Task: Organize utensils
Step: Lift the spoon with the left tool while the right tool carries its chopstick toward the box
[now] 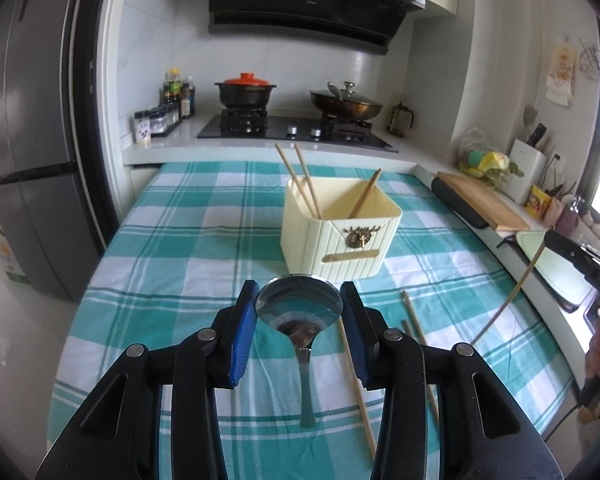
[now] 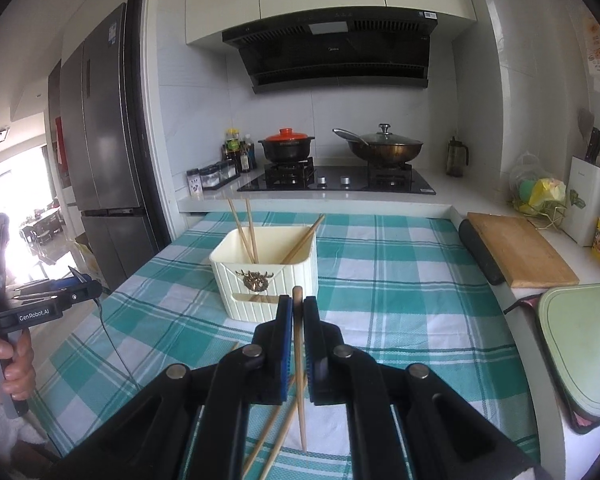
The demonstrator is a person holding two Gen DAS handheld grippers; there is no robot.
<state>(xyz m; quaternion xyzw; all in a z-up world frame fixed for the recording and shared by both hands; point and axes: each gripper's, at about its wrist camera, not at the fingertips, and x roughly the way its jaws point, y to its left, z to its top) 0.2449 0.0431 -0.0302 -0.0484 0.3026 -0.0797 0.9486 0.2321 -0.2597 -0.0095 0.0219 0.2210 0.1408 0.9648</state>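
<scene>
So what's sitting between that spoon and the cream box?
Only bare checked tablecloth, by the left wrist view: nothing lies between the spoon and the cream utensil box.

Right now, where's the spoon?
Left wrist view: the spoon sits between the left gripper fingers, bowl forward, handle hanging toward the checked cloth, just short of the cream utensil box.

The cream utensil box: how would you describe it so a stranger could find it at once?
Look at the teal checked tablecloth in front of the stove. Near its middle stands the cream ribbed box with chopsticks leaning inside. A bronze ornament on its front sets it apart.
</scene>
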